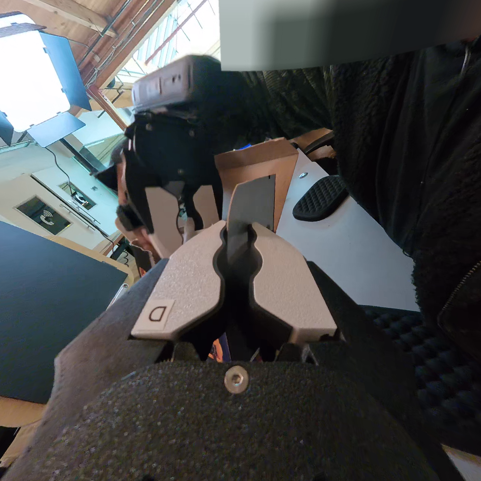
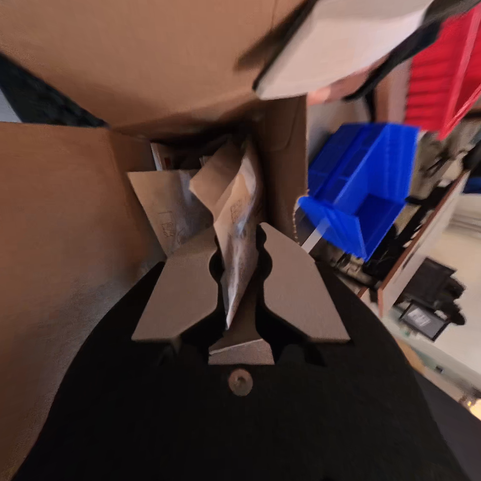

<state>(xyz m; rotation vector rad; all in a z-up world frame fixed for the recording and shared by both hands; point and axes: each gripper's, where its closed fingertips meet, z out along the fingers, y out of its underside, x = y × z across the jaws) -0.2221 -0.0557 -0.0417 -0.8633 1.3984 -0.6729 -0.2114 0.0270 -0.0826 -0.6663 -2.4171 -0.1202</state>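
Left hand-held gripper [image 1: 238, 231] pinches a thin grey sheet [image 1: 251, 205] at its tips; it may slip. Right hand-held gripper [image 2: 238, 231] clamps crumpled paper [image 2: 238, 234] above the box [image 2: 65, 195]; paper may tear.

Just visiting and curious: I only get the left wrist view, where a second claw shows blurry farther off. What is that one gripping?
Observer: The right claw is shut on a crumpled brown paper packet.
Operator: My left claw just pinches a dark grey sheet. Where is that packet?
Observer: At the mouth of an open cardboard box, with another brown paper piece inside it.
Operator: Anything beside the box?
Observer: A blue plastic bin, on the box's right side in the right wrist view.
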